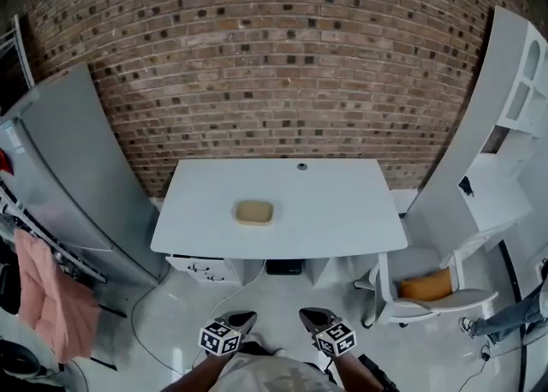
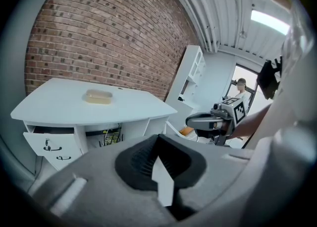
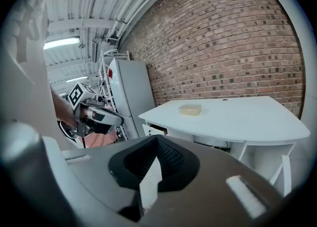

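- Two grippers, left gripper [image 1: 241, 322] and right gripper [image 1: 312, 319], hang low, jaws closed on nothing.
- Tan block [image 1: 254, 211] lies on the table [image 1: 342, 202], ahead and well apart, its long axis crosswise; the left gripper is marginally nearer.

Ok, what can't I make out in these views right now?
- Tan container: too small in every view to tell what it holds, or if it has a lid.
- Drawer under the table: looks ajar in the left gripper view; its front hides the inside.
- Small round thing at the table's back edge: too small to name.
- Left tongs and right tongs: the head view's bottom edge cuts off the arms behind them.
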### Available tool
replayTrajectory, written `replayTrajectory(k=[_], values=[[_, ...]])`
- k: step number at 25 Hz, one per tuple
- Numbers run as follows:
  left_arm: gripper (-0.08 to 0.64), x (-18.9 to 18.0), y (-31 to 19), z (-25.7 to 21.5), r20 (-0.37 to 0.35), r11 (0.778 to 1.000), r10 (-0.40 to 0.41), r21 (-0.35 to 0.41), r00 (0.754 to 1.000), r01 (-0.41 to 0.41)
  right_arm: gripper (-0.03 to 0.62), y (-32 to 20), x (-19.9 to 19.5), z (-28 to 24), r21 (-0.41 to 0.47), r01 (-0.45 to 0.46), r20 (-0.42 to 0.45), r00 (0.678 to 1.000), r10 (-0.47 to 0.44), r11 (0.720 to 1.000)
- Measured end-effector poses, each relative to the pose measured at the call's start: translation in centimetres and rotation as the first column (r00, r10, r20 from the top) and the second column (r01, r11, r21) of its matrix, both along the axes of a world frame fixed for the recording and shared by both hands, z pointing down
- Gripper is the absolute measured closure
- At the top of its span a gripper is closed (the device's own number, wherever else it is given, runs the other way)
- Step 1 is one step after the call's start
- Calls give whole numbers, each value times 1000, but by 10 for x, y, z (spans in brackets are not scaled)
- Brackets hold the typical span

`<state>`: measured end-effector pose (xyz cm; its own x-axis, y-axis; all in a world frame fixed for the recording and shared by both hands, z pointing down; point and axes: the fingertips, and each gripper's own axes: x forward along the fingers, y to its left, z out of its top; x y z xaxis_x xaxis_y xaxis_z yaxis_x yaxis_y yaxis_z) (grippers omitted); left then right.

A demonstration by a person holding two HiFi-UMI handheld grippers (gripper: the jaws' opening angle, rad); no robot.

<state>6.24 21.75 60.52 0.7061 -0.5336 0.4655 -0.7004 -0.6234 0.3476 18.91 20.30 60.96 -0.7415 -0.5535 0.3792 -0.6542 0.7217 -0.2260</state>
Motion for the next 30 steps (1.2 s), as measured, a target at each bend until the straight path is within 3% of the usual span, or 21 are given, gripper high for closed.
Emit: replayTrajectory(k=[16,30], values=[[557,4,-31,9,40,999,51,-18,998,-50,583,-38,-5,11,-50,-39,10,999,39,998],[557,7,-137,11,-3,986,164,-10,987,-164,583,-122,-10,13,-94,-132,-55,990,127,987]])
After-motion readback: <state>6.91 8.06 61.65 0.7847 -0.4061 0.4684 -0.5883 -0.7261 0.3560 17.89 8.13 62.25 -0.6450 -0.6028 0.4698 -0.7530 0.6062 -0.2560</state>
